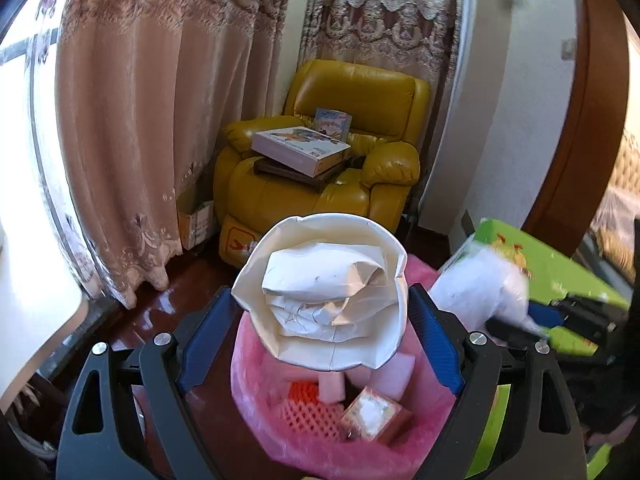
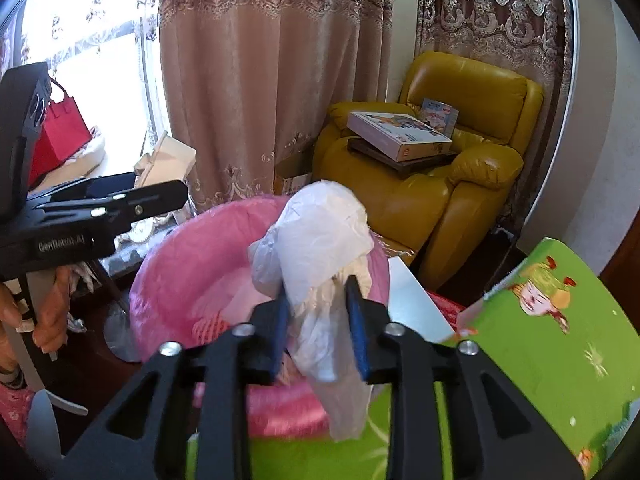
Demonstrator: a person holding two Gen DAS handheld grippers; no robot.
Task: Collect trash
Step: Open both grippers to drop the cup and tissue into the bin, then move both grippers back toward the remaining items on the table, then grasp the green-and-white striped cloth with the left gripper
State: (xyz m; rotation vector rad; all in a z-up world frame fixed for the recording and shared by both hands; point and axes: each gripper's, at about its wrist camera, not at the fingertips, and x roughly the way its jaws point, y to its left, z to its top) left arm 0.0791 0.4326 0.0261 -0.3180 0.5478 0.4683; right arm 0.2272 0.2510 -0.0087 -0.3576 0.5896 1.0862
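Crumpled white paper [image 1: 320, 300], light and springy, sat clamped between left tongs [image 1: 320, 332]; right tongs [image 2: 320, 328] pinched a limp plastic bag [image 2: 316, 248] mid-body above the pink-lined bin [image 2: 192, 264].

I'm seeing a yellow leather armchair [image 1: 320, 168] sitting in the corner with a white box [image 1: 300, 150] lying on its seat. Beige lace curtains [image 2: 256, 80] are hanging behind it, and a red bag [image 2: 60, 136] is sitting by the window.

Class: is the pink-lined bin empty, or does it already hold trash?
Holds trash: the pink-lined bin contains an orange mesh piece and a small box.
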